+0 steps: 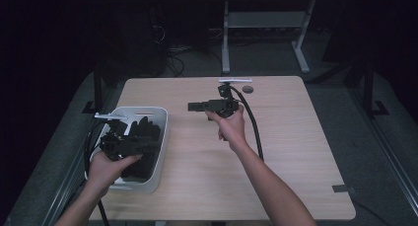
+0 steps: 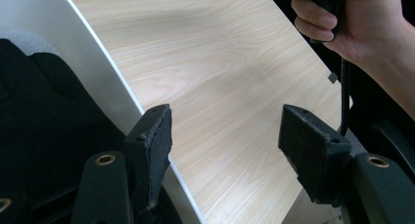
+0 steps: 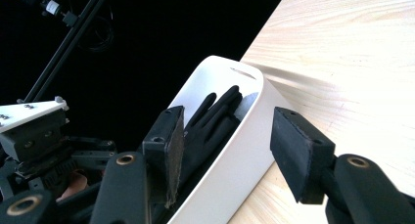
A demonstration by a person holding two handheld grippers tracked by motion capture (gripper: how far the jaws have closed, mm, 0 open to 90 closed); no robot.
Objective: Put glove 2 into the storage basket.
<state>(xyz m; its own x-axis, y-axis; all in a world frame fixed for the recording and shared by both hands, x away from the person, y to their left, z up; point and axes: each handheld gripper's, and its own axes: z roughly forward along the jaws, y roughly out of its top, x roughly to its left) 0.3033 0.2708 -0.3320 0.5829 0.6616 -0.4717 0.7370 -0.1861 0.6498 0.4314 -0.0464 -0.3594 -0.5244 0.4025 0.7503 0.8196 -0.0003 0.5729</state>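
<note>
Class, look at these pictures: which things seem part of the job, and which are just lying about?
Likely part of the job:
white bin
black gloves in it
left tongs, open
right tongs, open

Just lying about:
small round disc
grey tab

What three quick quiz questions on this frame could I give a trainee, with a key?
1. True or false: the white bin holds black gloves.
2. Which claw is over the bin: A left, B right?
3. Fill in: both claws are ____.

Key: 1 true, fingers of a glove show in the right gripper view. 2 A. 3 open, jaws apart in both gripper views.
</note>
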